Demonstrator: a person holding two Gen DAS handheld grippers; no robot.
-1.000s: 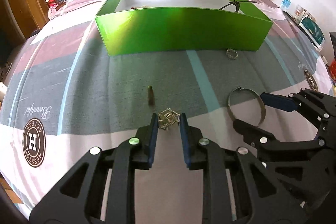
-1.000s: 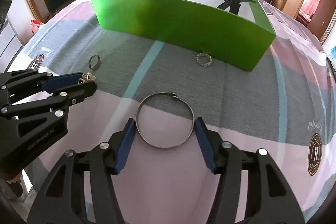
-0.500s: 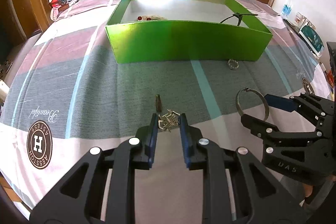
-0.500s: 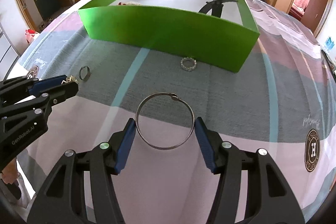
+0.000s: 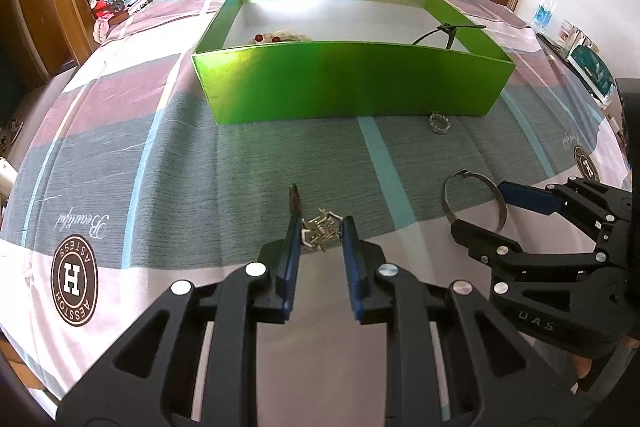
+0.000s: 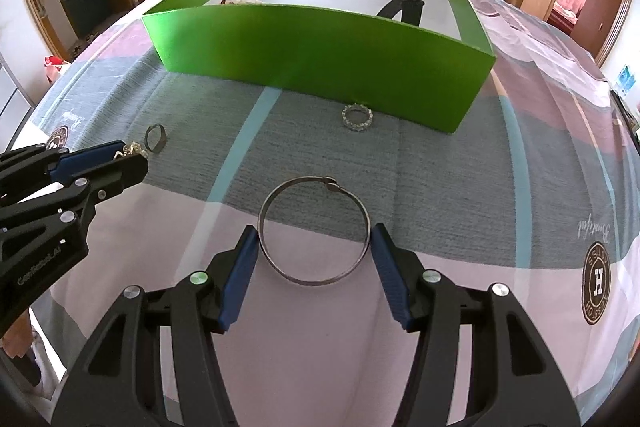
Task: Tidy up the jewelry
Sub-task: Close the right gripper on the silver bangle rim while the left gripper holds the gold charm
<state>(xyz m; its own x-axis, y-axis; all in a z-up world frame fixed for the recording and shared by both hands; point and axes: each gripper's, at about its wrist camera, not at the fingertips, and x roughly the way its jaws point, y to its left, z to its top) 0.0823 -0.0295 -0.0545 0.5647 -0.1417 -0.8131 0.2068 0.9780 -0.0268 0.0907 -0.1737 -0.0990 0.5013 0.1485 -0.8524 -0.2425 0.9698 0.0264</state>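
- Over the last second both my grippers have risen off the cloth with their loads: the green box (image 5: 352,83) sat higher and nearer in both views a second ago, and now I look down over its front wall at the white floor inside
- My left gripper (image 5: 320,231) is closed narrow on the small silvery chain bundle (image 5: 321,229); the bundle sits between the blue pads, pinched on both sides, and it has stayed there through the lift
- The dark ring (image 5: 295,201) shows just past my left fingertip; I cannot tell from this view whether it touches the pad or lies on the cloth, though the right wrist view shows it (image 6: 155,138) resting on the tablecloth (image 6: 460,167) beside the tips
- My right gripper (image 6: 314,243) is spread wide with the thin bangle (image 6: 314,231) spanned between its pads, each pad touching the hoop's outer edge
- The beaded ring (image 6: 357,117) lies on the cloth just in front of the box wall, untouched
- Inside the box I see a red-stoned piece (image 5: 276,37) at the left and a dark hair clip (image 5: 448,31) leaning on the right
- I judge both pickups done; next comes carrying both pieces forward over the wall, and the bangle's light edge grip could slip
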